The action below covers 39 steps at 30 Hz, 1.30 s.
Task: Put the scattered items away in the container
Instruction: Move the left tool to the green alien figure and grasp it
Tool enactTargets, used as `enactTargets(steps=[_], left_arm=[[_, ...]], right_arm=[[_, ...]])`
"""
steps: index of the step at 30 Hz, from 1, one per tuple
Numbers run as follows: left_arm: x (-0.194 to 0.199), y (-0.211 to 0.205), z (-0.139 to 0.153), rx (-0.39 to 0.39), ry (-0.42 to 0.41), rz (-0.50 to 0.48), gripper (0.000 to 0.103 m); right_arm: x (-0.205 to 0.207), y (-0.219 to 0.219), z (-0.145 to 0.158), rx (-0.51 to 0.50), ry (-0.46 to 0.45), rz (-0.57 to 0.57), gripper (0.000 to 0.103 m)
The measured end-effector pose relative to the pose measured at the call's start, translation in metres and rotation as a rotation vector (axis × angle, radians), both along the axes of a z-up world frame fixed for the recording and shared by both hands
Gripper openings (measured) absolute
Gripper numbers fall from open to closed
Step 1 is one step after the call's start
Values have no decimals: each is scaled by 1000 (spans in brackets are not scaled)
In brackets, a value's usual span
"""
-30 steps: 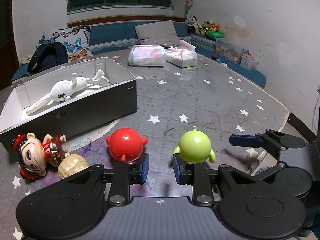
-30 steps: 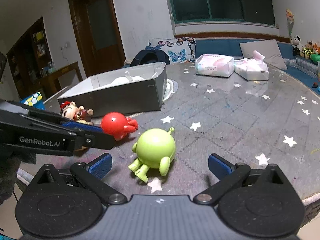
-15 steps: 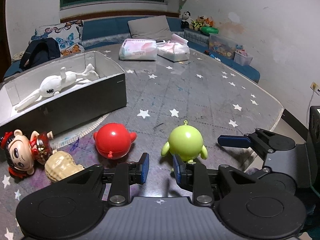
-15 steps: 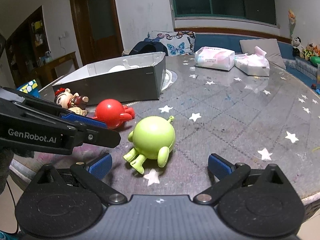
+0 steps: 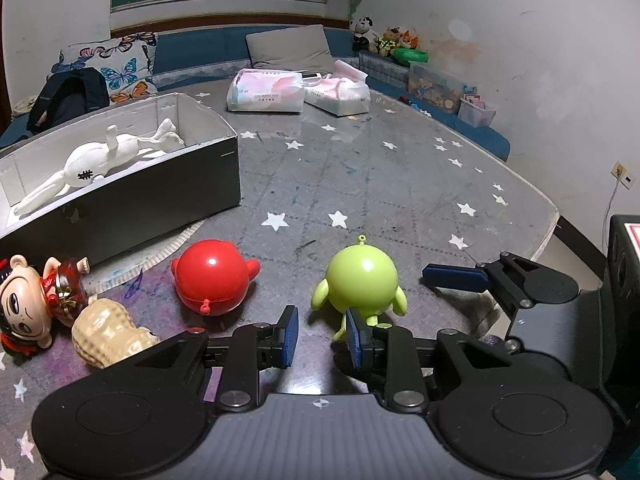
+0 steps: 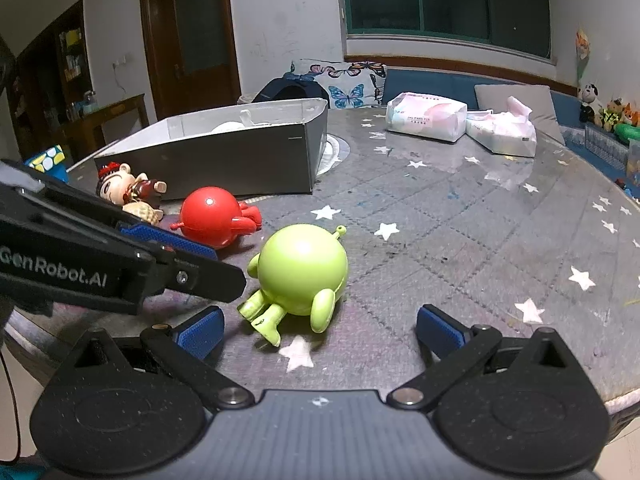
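Note:
A green round toy [image 5: 362, 280] lies on the starry table just past my left gripper [image 5: 322, 336], whose jaws stand narrowly apart with nothing between them. Left of it lie a red round toy [image 5: 212, 278], a peanut toy [image 5: 106, 332] and a big-headed doll [image 5: 28, 304]. The grey box [image 5: 140, 204] behind them holds a white rabbit toy [image 5: 92, 164]. My right gripper [image 6: 320, 330] is open wide, and the green toy [image 6: 302, 270] lies just ahead of its fingers. One left gripper finger [image 6: 168, 240] reaches in from the left, between the red toy [image 6: 210, 222] and the green one.
Two tissue packs [image 5: 264, 92] [image 5: 338, 94] lie at the table's far side. A round mat [image 5: 160, 248] shows under the box. The table edge [image 5: 552, 216] runs close on the right. A sofa with cushions and a backpack [image 5: 68, 96] stands behind.
Both views have shifted slightly as the grippers tipped. The toys lie where they were. Neither gripper's jaw gap has visibly changed.

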State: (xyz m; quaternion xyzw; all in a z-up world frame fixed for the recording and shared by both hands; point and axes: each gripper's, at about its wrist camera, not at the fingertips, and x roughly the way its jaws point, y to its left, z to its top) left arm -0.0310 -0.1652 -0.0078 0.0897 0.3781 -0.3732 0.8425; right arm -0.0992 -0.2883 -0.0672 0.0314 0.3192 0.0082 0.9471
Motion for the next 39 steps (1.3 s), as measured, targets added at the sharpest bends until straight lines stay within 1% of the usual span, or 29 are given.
enactTargets(steps=[3,6,11,23,27,32,39], left_arm=[[1,-1,0,-10,8,-6,28],[2,-3,1,-14,8,-11,28],[5,-5,2,-29,19,-17,28],[12,-7,-1,-33,37,-15,28],[15,-8,-1,-36,43,-11,28],[18,-7,-1,-41,51,-6,28],[21,-7,0,-56,64,-12,28]], right_arm=[[1,7,-1,-47,11,2,103],[3,6,-1,-36,19,-2,103],[4,6,-1,-46,24,0,103],[6,7,-1,-53,26,6,103],[7,9,-2,-54,16,22,103],[8,15,-5,-57,-19,30,103],[14,17,-4,-58,-19,29,103]])
